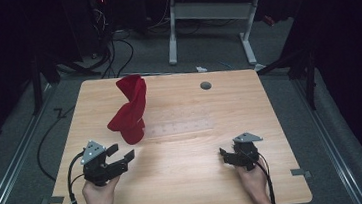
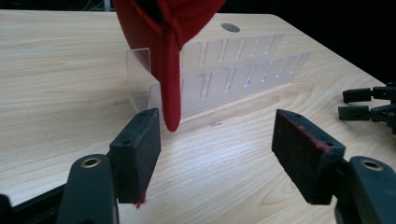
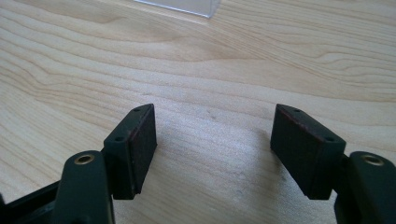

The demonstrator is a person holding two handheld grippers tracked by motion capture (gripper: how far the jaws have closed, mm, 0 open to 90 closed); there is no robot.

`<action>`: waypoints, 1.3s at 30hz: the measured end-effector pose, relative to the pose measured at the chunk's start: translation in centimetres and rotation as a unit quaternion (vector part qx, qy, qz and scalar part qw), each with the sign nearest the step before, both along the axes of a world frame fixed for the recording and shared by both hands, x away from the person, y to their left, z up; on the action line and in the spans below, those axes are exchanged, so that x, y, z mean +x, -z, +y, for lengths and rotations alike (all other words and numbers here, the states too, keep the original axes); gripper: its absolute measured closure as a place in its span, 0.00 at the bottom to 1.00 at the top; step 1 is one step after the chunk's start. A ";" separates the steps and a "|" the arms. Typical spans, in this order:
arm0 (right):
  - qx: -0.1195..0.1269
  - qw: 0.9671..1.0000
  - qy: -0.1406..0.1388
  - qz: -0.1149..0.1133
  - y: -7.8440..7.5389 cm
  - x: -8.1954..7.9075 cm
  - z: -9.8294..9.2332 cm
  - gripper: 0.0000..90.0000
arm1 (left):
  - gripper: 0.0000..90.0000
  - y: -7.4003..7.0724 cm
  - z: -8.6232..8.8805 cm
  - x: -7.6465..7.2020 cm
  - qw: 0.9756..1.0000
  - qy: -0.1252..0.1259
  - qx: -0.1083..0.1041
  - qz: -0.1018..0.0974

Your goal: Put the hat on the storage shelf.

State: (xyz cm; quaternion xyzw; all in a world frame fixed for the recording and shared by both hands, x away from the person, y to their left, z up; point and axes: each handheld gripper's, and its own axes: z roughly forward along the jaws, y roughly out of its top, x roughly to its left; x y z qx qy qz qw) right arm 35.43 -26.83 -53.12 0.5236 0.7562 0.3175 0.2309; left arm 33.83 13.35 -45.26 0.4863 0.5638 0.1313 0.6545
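A red cap [image 1: 129,109] hangs on the left end of a clear plastic rack [image 1: 179,128] at the middle of the wooden table [image 1: 191,181]. In the left gripper view the cap's brim [image 2: 170,70] points down just beyond the jaws, in front of the rack [image 2: 233,70]. My left gripper [image 1: 123,153] sits at the front left, below the cap, open with nothing between its pads [image 2: 217,154]. My right gripper [image 1: 224,156] rests at the front right, open over bare wood [image 3: 212,149]. A corner of the rack [image 3: 187,5] shows at the top of the right gripper view.
A small grey disc [image 1: 205,85] is set in the tabletop at the back right. A white desk frame [image 1: 208,14] and cables [image 1: 113,48] stand on the floor behind the table. The right gripper [image 2: 364,105] shows at the right edge of the left gripper view.
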 end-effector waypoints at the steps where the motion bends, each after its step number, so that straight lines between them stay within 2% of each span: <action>1: 0.000 1.000 0.000 0.000 0.0 0.0 0.0 0.35 | 0.37 0.0 -0.1 0.0 1.000 0.001 0.001 0.000; 25: 0.000 1.000 0.000 0.000 0.0 0.0 0.0 0.35 | 0.36 0.9 -2.7 -0.3 0.999 0.032 0.018 0.002; 33: 0.000 1.000 0.000 0.000 0.0 0.0 0.0 0.35 | 0.36 1.5 -3.5 -0.1 0.999 0.040 0.021 0.005; 39: 0.000 1.000 0.001 0.000 0.0 0.0 0.0 0.35 | 0.37 2.4 -4.1 0.0 0.999 0.043 0.033 0.008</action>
